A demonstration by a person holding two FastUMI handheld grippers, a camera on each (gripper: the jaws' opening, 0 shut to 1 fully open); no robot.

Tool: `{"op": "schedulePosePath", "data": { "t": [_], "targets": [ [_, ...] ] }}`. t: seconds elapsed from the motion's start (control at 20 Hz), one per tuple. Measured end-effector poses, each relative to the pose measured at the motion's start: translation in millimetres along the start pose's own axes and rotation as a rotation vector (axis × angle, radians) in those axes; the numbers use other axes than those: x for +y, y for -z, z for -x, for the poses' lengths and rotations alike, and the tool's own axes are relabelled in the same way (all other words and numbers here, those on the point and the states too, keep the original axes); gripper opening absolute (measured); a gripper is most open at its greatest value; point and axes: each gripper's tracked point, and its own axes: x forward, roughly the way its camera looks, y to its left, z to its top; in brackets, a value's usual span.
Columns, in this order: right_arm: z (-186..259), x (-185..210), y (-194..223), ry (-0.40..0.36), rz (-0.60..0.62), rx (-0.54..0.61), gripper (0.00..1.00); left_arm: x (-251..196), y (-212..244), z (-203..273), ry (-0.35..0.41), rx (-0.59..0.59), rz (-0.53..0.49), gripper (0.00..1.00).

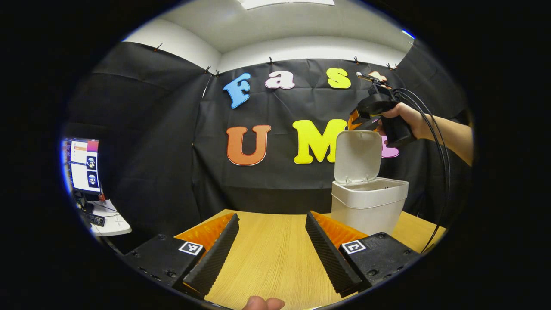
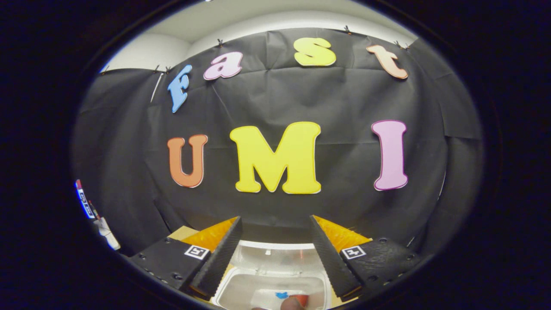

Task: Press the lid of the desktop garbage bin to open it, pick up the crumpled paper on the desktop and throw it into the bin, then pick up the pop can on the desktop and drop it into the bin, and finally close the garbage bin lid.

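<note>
The white desktop bin (image 1: 369,206) stands at the far right of the wooden table (image 1: 267,258), its lid (image 1: 357,157) swung up and upright. A hand holds my right gripper (image 1: 379,107) high over the bin, beside the lid's top. In the right gripper view that gripper (image 2: 275,219) is open with nothing between its fingers, and it looks down into the open bin (image 2: 241,286). Something pale with a blue mark (image 2: 282,295) and a red patch (image 2: 302,299) lies inside; I cannot tell what it is. My left gripper (image 1: 272,215) is open over bare table, left of the bin.
A monitor (image 1: 84,165) stands on a white desk (image 1: 109,221) beyond the table's left side. Black cables (image 1: 443,172) hang from the right gripper down past the bin's right side. The table's far edge meets the black cloth wall.
</note>
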Motion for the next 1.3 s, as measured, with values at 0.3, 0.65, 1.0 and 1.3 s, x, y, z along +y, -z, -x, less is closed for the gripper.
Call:
{"op": "schedulePosePath", "data": {
  "t": [0.3, 0.65, 1.0, 1.3],
  "targets": [
    [45, 15, 43, -0.062, 0.017, 0.067, 0.96, -4, -9, 6, -0.005, -0.022, -0.028, 1.0],
    [82, 12, 71, -0.051, 0.056, 0.008, 0.96, -9, -11, 13, -0.012, -0.02, -0.046, 1.0],
    [109, 19, 102, -0.064, 0.101, -0.049, 0.94, -22, -12, 11, 0.0, -0.018, -0.05, 1.0],
    [119, 8, 134, -0.059, 0.048, -0.062, 0.98, -39, -10, 5, 0.029, -0.007, -0.065, 1.0]
  ]
}}
